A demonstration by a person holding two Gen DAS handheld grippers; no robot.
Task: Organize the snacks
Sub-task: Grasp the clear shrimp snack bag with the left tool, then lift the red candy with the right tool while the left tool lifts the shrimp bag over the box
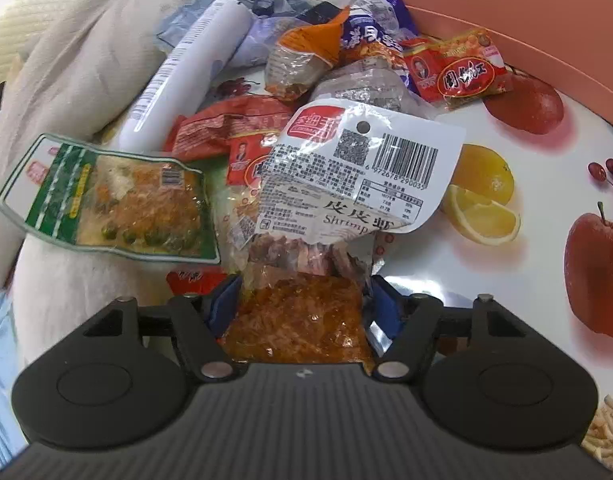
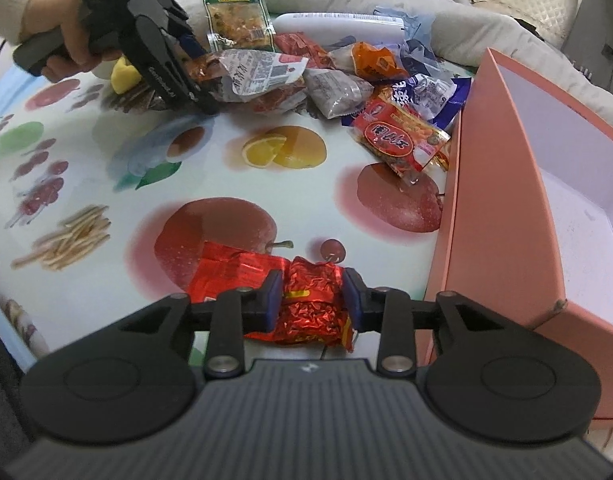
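Right tool (image 2: 312, 300) clamps the red foil packet (image 2: 306, 304); pink box (image 2: 502, 200) lies at two o'clock, nearest this hand. Left tool (image 1: 302, 308) stands wide astride the shrimp packet (image 1: 338, 184).

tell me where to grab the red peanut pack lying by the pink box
Grip the red peanut pack across its short width near the middle, coming down from above. It lies flat on the table with its long axis slanting toward the pink box, one end almost at the wall, so close the jaws on its two long edges, which look clear.
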